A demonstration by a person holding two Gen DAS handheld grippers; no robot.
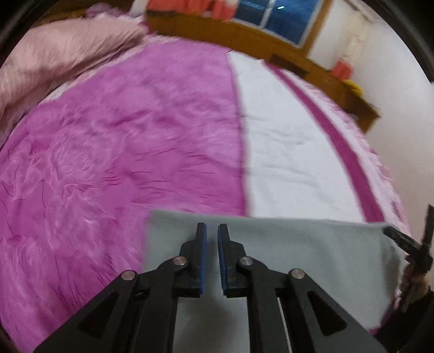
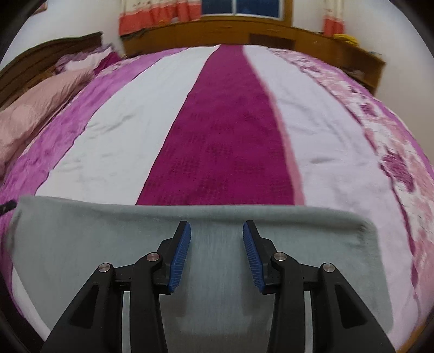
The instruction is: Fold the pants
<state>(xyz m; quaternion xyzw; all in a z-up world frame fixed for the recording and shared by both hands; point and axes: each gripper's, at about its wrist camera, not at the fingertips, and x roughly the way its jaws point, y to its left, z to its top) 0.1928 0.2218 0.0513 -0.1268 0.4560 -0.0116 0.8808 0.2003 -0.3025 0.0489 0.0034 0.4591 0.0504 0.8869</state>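
A purple-and-white striped bedspread (image 2: 225,130) covers the bed, a pink pillow (image 2: 35,114) lies at its left, wooden headboard (image 2: 217,34) behind, under a window (image 2: 241,6).

We find no writing, label, brand, number or sign that can be read in either view.
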